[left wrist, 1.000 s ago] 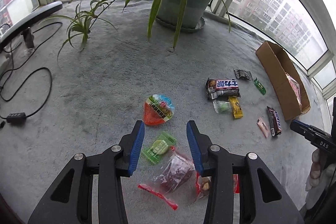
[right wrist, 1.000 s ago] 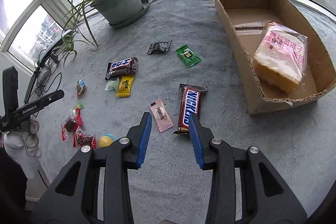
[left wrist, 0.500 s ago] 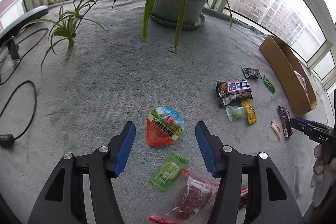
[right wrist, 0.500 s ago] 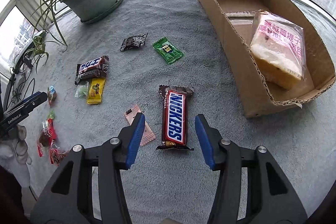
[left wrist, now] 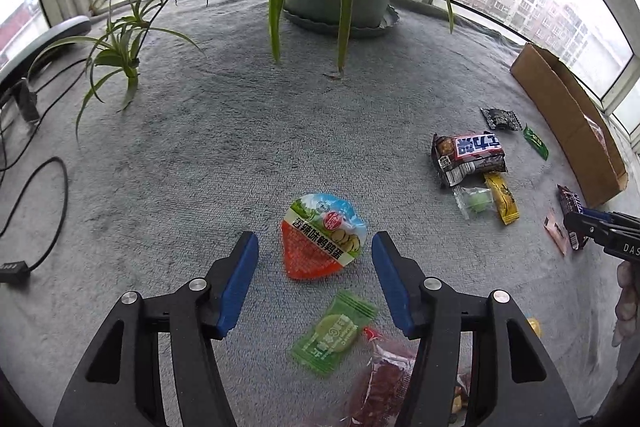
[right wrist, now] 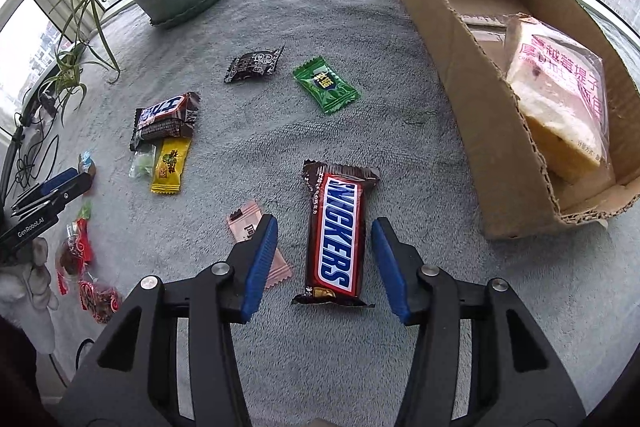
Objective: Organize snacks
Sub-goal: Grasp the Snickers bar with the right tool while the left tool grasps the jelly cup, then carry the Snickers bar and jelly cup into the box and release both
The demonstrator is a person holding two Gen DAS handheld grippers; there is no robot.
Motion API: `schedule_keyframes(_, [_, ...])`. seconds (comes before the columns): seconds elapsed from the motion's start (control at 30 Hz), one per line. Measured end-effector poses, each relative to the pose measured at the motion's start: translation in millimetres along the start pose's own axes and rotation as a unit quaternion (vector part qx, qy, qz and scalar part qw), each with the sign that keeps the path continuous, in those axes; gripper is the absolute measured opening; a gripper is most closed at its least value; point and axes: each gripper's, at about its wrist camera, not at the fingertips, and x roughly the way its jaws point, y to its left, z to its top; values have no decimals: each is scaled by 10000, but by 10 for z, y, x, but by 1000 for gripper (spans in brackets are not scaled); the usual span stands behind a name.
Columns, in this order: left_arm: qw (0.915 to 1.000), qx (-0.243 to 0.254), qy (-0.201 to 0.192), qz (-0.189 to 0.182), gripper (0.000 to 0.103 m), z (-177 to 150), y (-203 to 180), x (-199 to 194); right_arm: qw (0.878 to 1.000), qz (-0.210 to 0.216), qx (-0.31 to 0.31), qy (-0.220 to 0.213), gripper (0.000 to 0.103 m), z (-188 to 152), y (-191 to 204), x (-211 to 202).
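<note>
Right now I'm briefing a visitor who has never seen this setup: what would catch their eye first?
The Snickers bar lies on the grey carpet between the open right gripper's blue fingers, untouched. The left gripper likewise brackets a heart-shaped quail egg pack. The cardboard box at right holds one wrapped bread slice.

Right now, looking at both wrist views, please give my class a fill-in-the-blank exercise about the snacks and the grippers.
1. The brown Snickers bar lies between the blue pads of the ____ gripper.
2. The wrapped slice of cake lies inside the ____ box.
3. The round-topped foil-lidded snack cup lies in front of the left gripper, whose pads are ____ it.
4. The potted plant stands on a ____ saucer.

Missing words: right; cardboard; not touching; green
</note>
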Motion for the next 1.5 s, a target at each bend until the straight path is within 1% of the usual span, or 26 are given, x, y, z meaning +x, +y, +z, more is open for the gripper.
schedule_keyframes(0.07, [10000,12,2,41,53,-4,2,11,10000,-21,-11,-7,45,4,-9,-4])
schedule_keyframes(0.1, [10000,16,-6,49,51,-8,6,19,10000,-22,-7,-10,44,4,-14,-7])
schedule_keyframes(0.17, [10000,7,9,60,45,-16,16,35,10000,-21,-26,-5,42,8,-16,-11])
schedule_keyframes(0.23, [9999,31,6,108,42,-21,15,50,10000,-28,-78,4,41,11,-15,-10])
schedule_keyframes(0.27, [9999,45,-12,134,41,-22,12,50,9999,-37,-114,6,37,9,-12,-10])
schedule_keyframes(0.33, [9999,45,-27,132,40,-10,10,52,9998,-75,-168,5,30,5,-12,-10])
schedule_keyframes(0.57, [9998,-12,-100,169,31,-28,37,40,9998,28,-173,-28,30,-9,-32,-32])
schedule_keyframes(0.83, [9995,-157,-260,82,30,-50,70,-81,9994,79,-263,-204,30,-26,29,-160])
schedule_keyframes(1.0, [9992,-175,-369,5,30,-24,62,-199,9986,153,-296,-407,30,-2,35,-351])
schedule_keyframes(1.13, [9984,-207,-505,-154,30,36,21,-332,9977,192,-277,-582,30,33,11,-535])
schedule_keyframes(1.3, [9966,-94,-694,-423,30,200,-166,-485,9959,180,-230,-859,30,125,-102,-806])
schedule_keyframes(1.5, [9926,128,-927,-773,30,488,-517,-621,9933,46,-111,-1149,30,369,-385,-1075])
